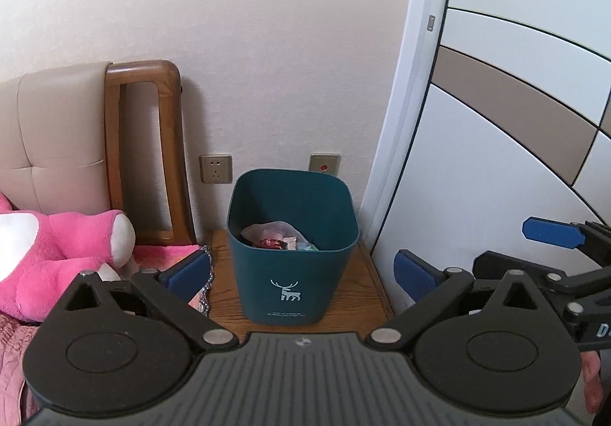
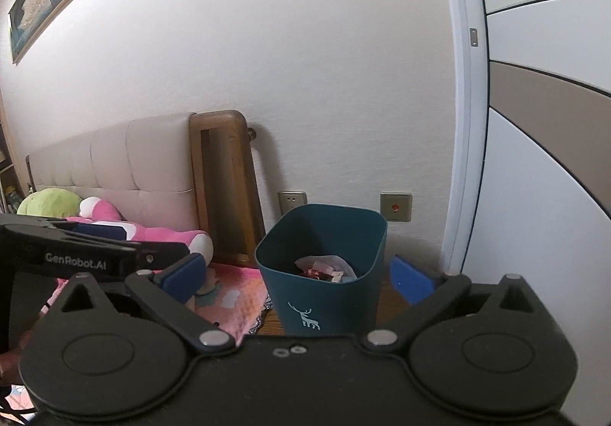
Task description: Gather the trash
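A dark teal trash bin [image 1: 293, 235] with a white deer print stands on a wooden bedside table [image 1: 376, 284]. Crumpled wrappers and paper [image 1: 277, 235] lie in its bottom. It also shows in the right wrist view [image 2: 324, 281], with the trash [image 2: 324, 267] inside. My left gripper [image 1: 301, 273] is open and empty, its blue pads on either side of the bin, in front of it. My right gripper [image 2: 298, 275] is open and empty, in front of the bin too. The right gripper's blue fingers [image 1: 550, 233] show at the right edge of the left wrist view.
A bed with a pink plush toy [image 1: 57, 246] and beige headboard [image 1: 57, 135] lies left of the table. A white wardrobe [image 1: 515, 158] stands close on the right. The wall behind carries a socket [image 1: 215, 169] and a switch [image 1: 324, 163]. A chain strap [image 1: 208, 284] hangs at the table's left edge.
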Available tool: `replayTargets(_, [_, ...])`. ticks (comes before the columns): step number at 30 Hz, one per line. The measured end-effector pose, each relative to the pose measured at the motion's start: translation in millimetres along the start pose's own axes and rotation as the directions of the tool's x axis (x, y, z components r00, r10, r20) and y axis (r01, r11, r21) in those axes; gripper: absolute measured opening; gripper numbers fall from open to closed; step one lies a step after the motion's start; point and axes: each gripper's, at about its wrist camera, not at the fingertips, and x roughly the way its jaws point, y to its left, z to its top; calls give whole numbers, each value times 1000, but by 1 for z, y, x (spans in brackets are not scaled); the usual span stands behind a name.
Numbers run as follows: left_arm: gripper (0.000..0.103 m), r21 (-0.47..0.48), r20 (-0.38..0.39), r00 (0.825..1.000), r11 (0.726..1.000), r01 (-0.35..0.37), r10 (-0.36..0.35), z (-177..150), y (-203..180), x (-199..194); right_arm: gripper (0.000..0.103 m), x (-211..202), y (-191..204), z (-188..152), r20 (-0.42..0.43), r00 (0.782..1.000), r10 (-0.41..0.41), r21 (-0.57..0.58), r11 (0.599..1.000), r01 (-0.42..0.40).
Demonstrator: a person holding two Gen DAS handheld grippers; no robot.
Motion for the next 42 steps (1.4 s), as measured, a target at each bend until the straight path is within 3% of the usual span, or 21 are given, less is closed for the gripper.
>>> replayTargets(12, [103, 16, 39, 999, 1000, -18, 18, -2, -2, -17, 103, -2, -4, -5, 26, 1000, -13, 24, 1000, 12])
replayTargets(42, [103, 46, 21, 999, 999, -26, 25, -1, -3, -16, 103, 7, -9, -2, 7, 1000, -2, 44, 999, 1])
